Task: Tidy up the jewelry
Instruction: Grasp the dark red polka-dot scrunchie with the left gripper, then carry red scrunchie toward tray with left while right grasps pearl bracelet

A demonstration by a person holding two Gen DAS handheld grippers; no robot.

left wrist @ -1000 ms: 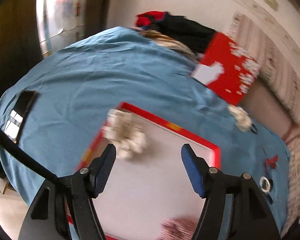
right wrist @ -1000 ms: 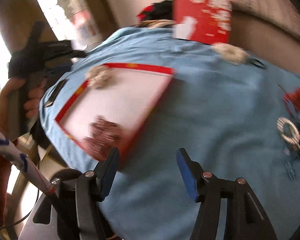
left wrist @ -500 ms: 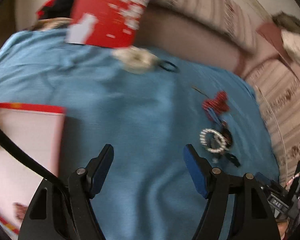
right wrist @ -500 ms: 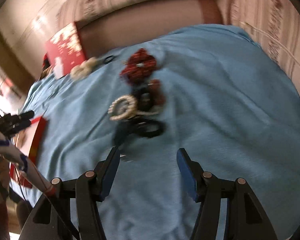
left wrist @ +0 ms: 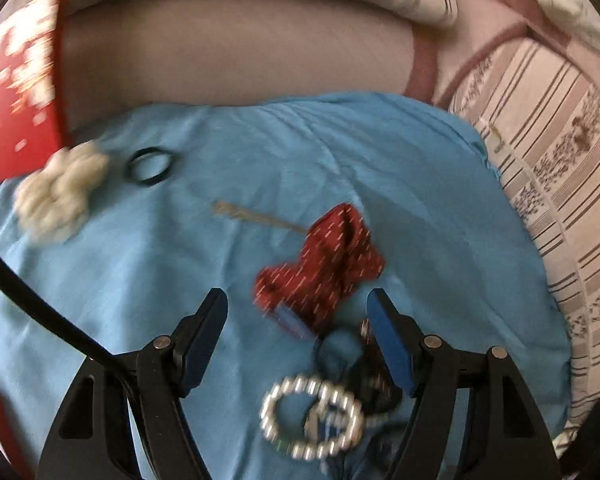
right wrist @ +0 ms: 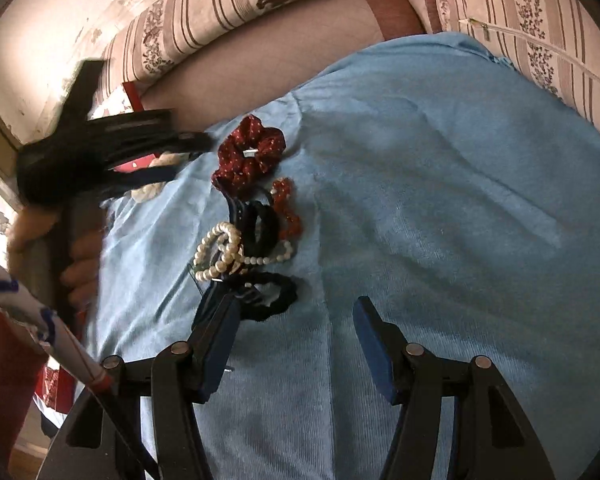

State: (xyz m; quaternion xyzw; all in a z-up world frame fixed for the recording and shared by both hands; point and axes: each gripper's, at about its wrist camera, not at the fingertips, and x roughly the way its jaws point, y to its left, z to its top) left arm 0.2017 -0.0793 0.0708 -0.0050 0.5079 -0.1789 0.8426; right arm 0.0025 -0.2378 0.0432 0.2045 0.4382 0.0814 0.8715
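A heap of jewelry lies on the blue cloth [left wrist: 120, 280]. It holds a red dotted scrunchie [left wrist: 324, 264], a pearl bracelet [left wrist: 312, 420] and dark hair ties. My left gripper [left wrist: 296, 312] is open and empty, with the scrunchie just ahead between its fingers. In the right wrist view the same heap shows the scrunchie [right wrist: 250, 156], pearl bracelets [right wrist: 220, 252], red beads [right wrist: 286, 208] and a black hair tie [right wrist: 272, 296]. My right gripper [right wrist: 294, 336] is open and empty, just short of the heap. The left gripper [right wrist: 100, 152] hovers left of the scrunchie there.
A white scrunchie [left wrist: 60, 192], a black ring [left wrist: 150, 162] and a thin gold pin [left wrist: 256, 218] lie farther back on the cloth. A red box [left wrist: 16, 92] stands at the back left. Striped cushions [left wrist: 560, 160] border the cloth at right and behind.
Both grippers have swung right, away from the red-rimmed white tray, and closed in on the jewelry heap. Both stay open and empty.
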